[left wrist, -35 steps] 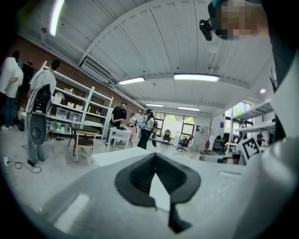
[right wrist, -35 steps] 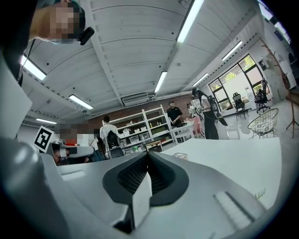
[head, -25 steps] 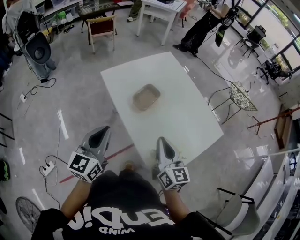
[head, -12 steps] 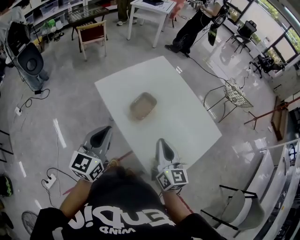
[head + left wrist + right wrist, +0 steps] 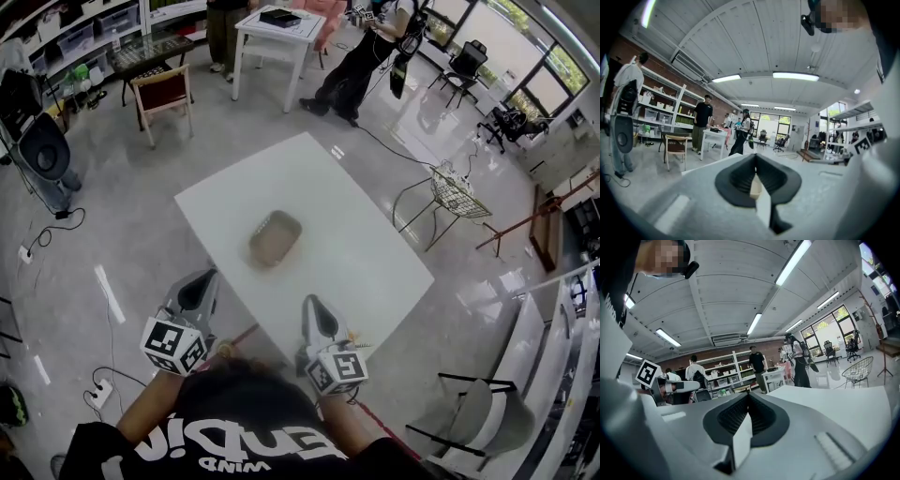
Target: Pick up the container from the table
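A shallow tan container (image 5: pixel 275 238) lies near the middle of the white table (image 5: pixel 356 244). Both grippers are held short of the table's near edge, pointing toward it. My left gripper (image 5: pixel 204 277) is off the table's near left corner, over the floor, jaws shut with nothing held. My right gripper (image 5: pixel 311 304) sits just at the near edge, also shut and holding nothing. In the left gripper view the left gripper (image 5: pixel 756 156) has its black pads pressed together, and in the right gripper view the right gripper (image 5: pixel 749 395) likewise. The container is well ahead of both.
A wire chair (image 5: pixel 454 195) stands right of the table, a grey chair (image 5: pixel 480 422) at the near right. Farther back are a wooden chair (image 5: pixel 159 92), another white table (image 5: pixel 274 26) and a standing person (image 5: pixel 361 56). Cables (image 5: pixel 42 239) and a fan (image 5: pixel 39 150) are on the left.
The table and the container have drawn nearer and lower in the head view as the person steps toward them. Both grippers have come forward with the body, still shut.
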A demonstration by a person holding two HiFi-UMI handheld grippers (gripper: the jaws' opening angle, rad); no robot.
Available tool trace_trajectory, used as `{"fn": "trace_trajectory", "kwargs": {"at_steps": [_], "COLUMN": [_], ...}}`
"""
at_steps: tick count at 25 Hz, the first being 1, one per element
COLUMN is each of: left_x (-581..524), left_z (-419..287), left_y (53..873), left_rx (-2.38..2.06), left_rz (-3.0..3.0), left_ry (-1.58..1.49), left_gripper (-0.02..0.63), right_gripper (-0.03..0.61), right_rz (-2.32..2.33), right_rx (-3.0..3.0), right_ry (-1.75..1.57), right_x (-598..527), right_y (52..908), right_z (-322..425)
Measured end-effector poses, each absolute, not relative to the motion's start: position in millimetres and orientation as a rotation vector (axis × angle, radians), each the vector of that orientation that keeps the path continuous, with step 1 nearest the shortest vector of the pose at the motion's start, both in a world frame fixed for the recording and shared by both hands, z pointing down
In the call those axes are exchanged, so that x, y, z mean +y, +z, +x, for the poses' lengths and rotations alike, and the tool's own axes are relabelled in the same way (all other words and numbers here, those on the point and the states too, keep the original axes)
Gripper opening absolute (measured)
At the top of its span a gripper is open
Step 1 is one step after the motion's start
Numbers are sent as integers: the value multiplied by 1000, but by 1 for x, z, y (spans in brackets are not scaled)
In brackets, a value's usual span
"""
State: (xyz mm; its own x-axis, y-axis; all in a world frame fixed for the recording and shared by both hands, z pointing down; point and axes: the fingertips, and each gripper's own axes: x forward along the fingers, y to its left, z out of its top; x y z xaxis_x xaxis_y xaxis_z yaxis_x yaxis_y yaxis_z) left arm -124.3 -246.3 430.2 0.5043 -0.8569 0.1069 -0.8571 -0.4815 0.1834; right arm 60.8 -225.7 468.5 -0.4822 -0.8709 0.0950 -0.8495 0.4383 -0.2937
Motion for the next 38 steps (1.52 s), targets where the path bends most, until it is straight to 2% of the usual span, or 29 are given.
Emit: {"fn": "trace_trajectory", "kwargs": {"at_steps": [1, 3, 7, 13, 16, 38], "left_x": [-249, -254, -265, -289, -304, -426], "left_z": [-123, -119, -115, -112, -108, -82], "left_y": [430, 432, 434, 445, 452, 605], "left_rx": [-1459, -1416, -1352, -1309, -1289, -1126], "left_rz": [2534, 2535, 2549, 2537, 2527, 2310], "left_ry": [-1, -6, -9, -10, 1, 246], "left_gripper": [3, 125, 150, 294, 336, 341], "right_gripper": [-2, -2, 0, 0, -2, 0], "right_rz": [-1564, -1565, -1573, -1585, -1589, -1695], "right_rx": [2605, 2607, 2598, 2590, 2587, 2543], "right_ry": [-470, -464, -474, -486, -488, -581], "right_x": [-227, -228, -234, -242, -245, -275], "right_y": [468, 471, 475, 480, 480, 506], "right_z": [61, 61, 59, 53, 52, 64]}}
